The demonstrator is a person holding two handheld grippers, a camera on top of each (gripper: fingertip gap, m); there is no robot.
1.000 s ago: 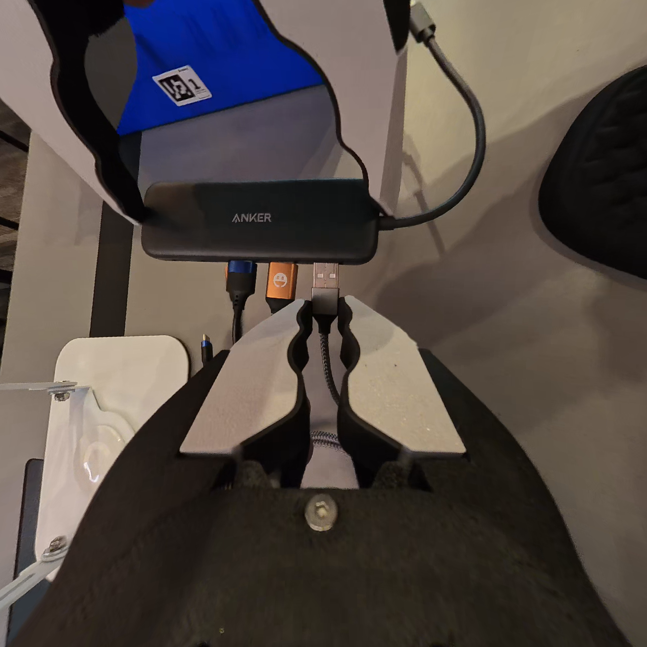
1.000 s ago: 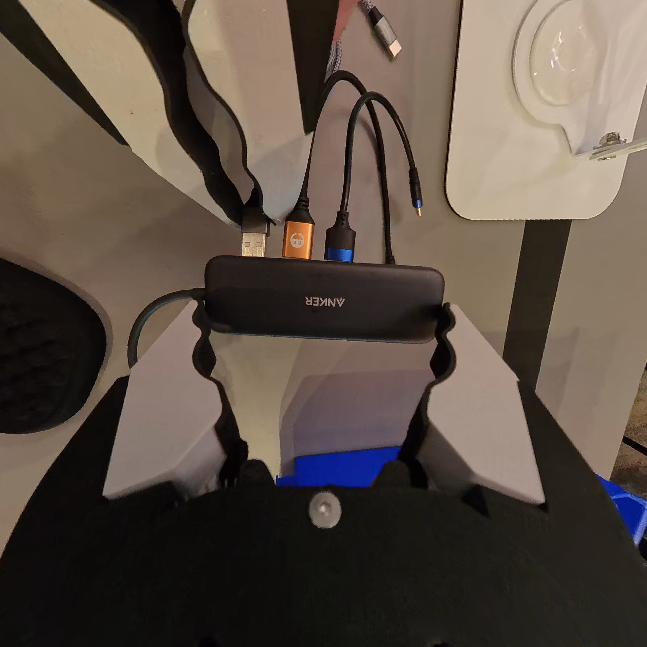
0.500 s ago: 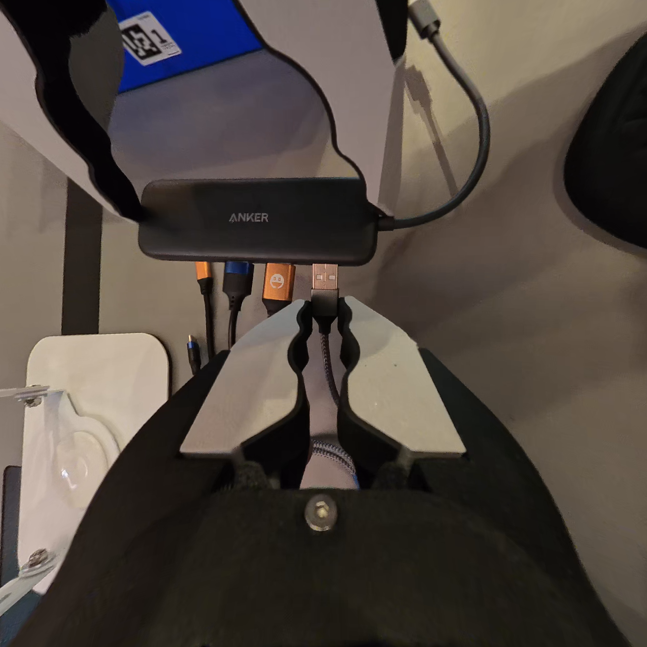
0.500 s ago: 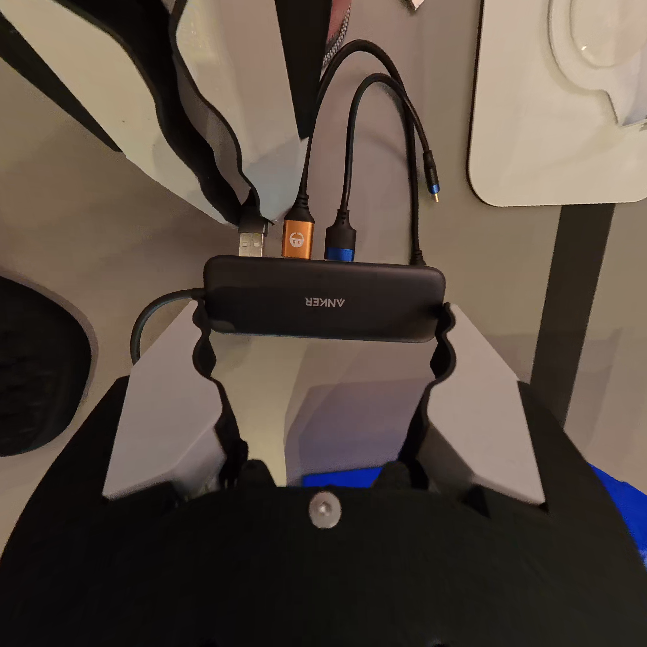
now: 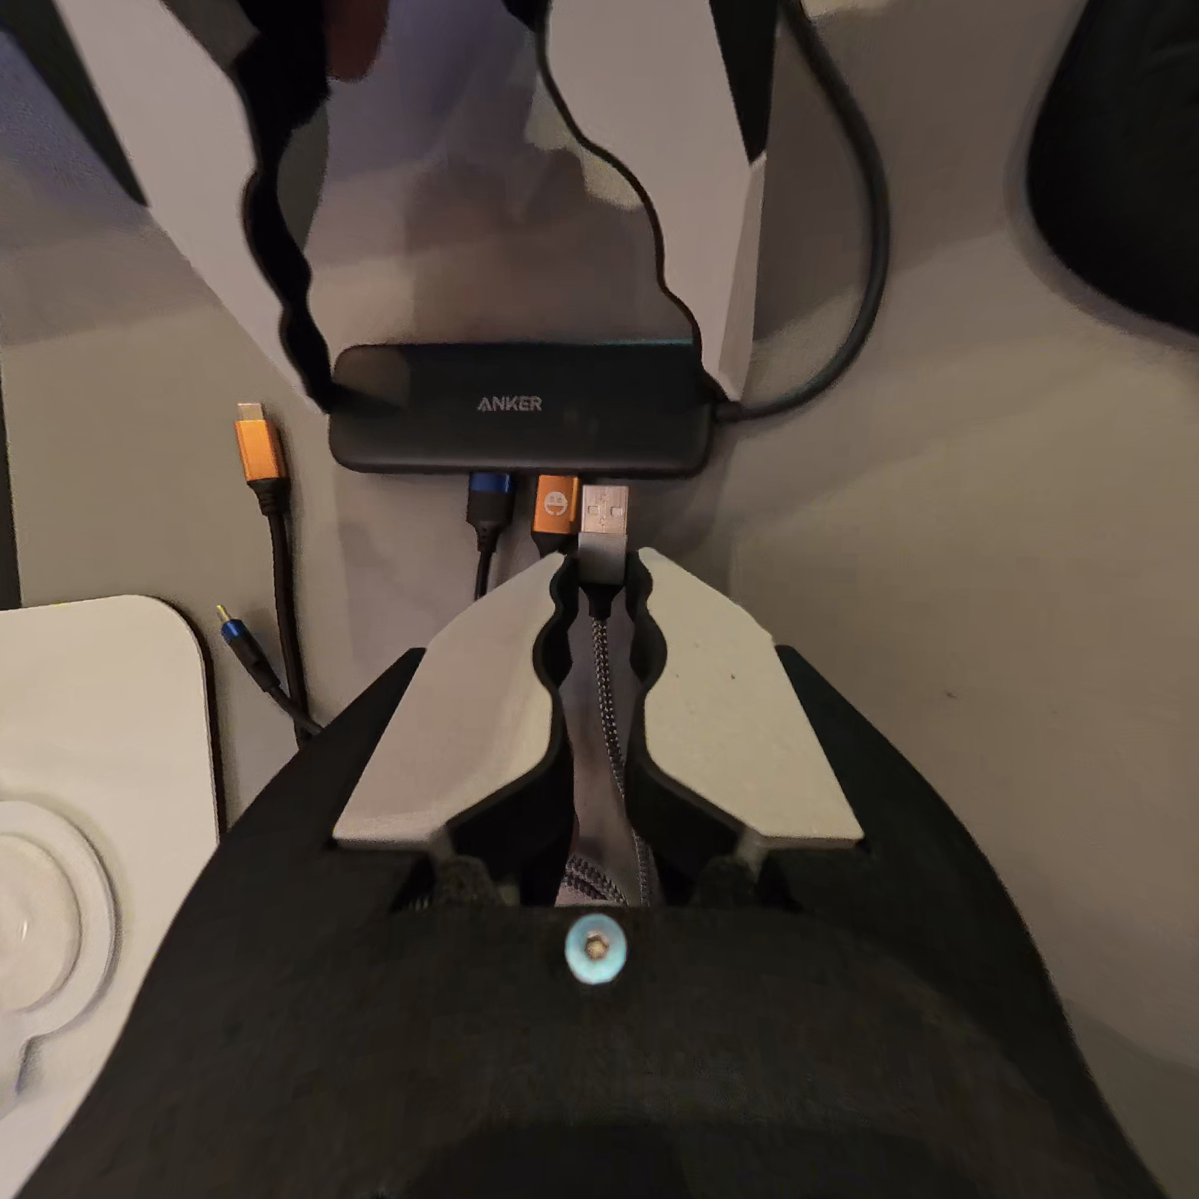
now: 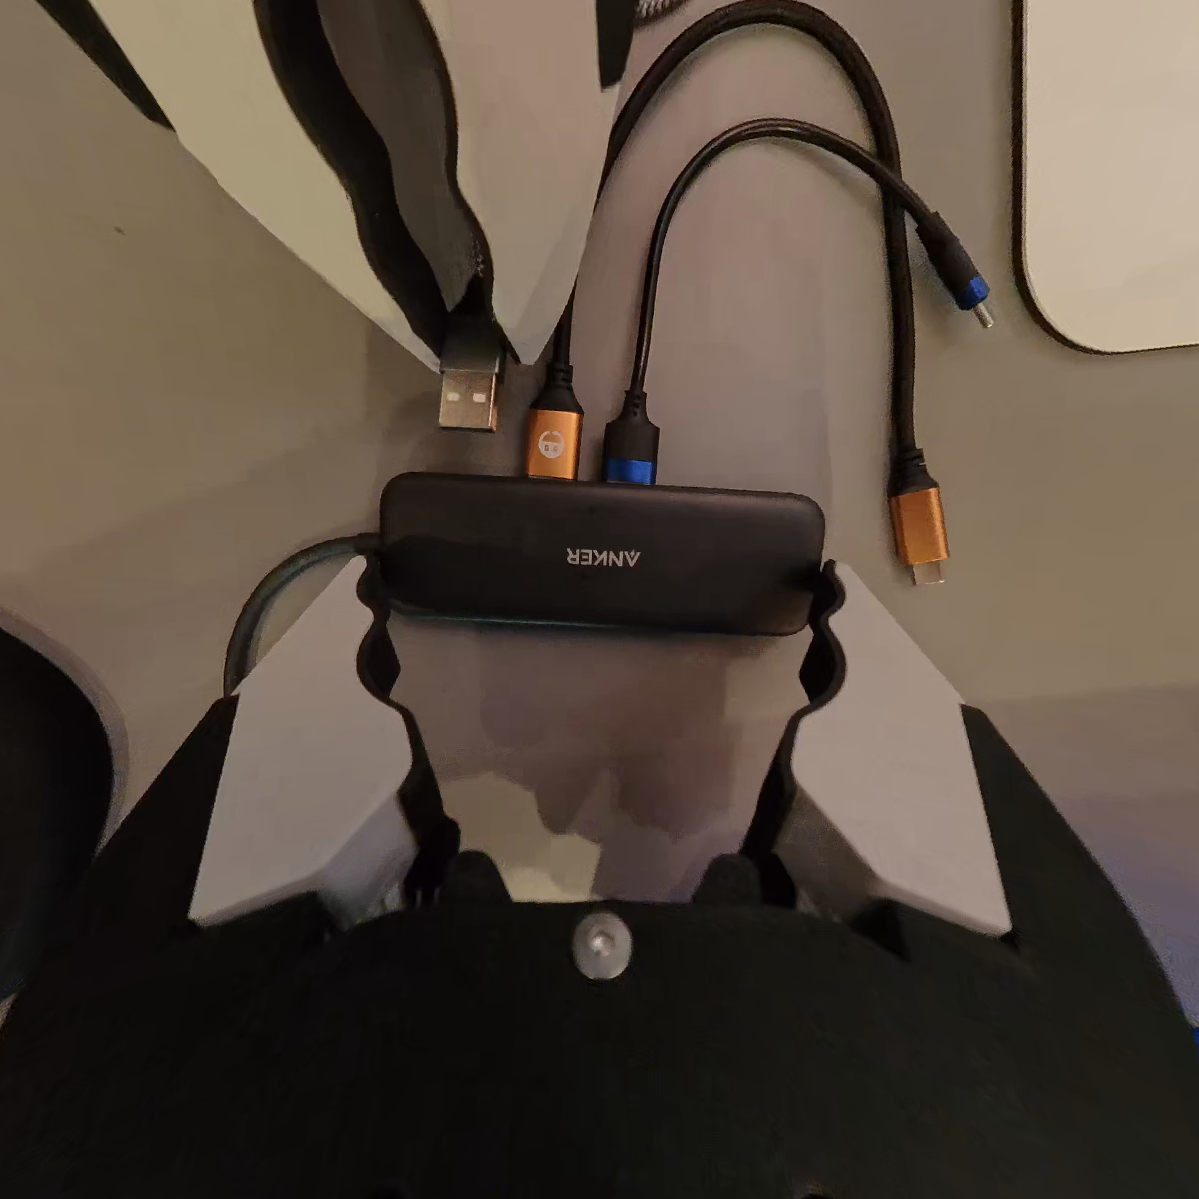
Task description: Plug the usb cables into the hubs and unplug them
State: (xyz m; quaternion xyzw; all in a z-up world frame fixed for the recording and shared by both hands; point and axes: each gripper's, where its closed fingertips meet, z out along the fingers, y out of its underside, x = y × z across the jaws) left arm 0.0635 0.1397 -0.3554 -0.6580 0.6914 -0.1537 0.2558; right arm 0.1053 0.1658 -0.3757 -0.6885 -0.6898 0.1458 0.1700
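At frame centre the left gripper (image 5: 600, 571) pinches the grey braided cable's silver USB plug (image 5: 603, 512), its long axis pointing up-frame at the flat black hub (image 6: 600, 551) clamped endwise by the right gripper (image 6: 600, 584), tip just short of the port.

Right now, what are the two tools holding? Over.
Left tool shut on grey USB plug, clear of its port. Right tool shut on black hub. Orange plug and blue plug seated alongside.
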